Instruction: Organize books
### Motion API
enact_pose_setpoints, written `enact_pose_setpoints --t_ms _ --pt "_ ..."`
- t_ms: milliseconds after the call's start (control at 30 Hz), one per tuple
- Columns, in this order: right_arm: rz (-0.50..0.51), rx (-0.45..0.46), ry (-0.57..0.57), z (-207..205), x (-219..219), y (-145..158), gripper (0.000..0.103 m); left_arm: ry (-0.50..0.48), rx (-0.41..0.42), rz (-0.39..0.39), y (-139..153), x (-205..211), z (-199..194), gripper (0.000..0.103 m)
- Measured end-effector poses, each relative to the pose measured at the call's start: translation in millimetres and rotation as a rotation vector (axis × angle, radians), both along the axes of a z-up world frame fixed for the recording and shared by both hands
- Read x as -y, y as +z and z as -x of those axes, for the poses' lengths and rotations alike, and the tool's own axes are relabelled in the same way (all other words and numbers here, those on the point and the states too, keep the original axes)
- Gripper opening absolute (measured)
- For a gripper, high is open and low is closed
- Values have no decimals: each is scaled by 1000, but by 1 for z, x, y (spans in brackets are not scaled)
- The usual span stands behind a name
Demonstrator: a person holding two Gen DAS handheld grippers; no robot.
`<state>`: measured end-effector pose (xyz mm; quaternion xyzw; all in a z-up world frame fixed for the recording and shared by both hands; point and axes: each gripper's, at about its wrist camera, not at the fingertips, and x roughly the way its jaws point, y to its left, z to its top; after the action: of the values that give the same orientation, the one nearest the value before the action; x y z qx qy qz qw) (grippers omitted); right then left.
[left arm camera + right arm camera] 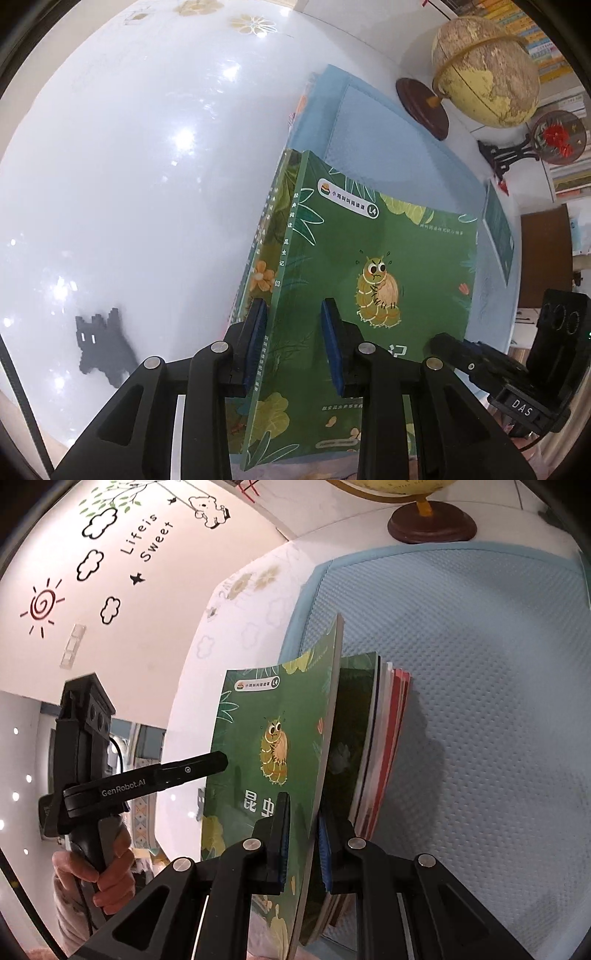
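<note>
A green picture book (406,229) with a cartoon bug on its cover stands on edge over a light blue mat (369,122). My left gripper (293,302) is shut on it at the spine, one pad on the cover and one behind. In the right wrist view my right gripper (303,805) is shut on the same green book (258,709) at its open edge. Several more books (388,720) with red and white edges lean just behind it. The left gripper (221,757) reaches the cover from the left, held by a hand (92,867). The right gripper (439,341) shows at the book's lower right corner.
A globe (487,70) on a dark wooden base (432,520) stands beyond the mat (480,664). A red-flower ornament on a black stand (554,136) and a flat teal book (498,232) are at the right. A black cat-shaped figure (103,350) sits on the glossy white table (129,166).
</note>
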<state>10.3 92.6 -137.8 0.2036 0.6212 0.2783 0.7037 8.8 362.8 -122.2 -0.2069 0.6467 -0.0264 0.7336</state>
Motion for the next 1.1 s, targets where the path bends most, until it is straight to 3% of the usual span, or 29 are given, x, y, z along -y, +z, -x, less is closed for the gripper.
enact_pose_setpoints --t_ms 300,500,567,633,700,867,1100 --pt "8 -49 7 5 -4 -14 15 63 -8 -32 -1 -17 2 29" --pt "22 -74 1 -1 5 -16 16 127 27 -123 14 -23 7 29" --pt "13 -79 0 -4 14 -13 21 140 50 -125 24 -21 5 29" --pt "-22 -73 -29 -7 32 -7 45 138 75 -146 35 -12 2 29" --pt "-31 -35 -72 -12 61 2 53 117 104 -178 48 6 -6 29" --pt "-5 15 -179 -32 153 16 53 21 156 -157 65 72 -39 29" --pt "85 58 -402 -71 330 15 53 -190 154 -66 39 229 -96 29"
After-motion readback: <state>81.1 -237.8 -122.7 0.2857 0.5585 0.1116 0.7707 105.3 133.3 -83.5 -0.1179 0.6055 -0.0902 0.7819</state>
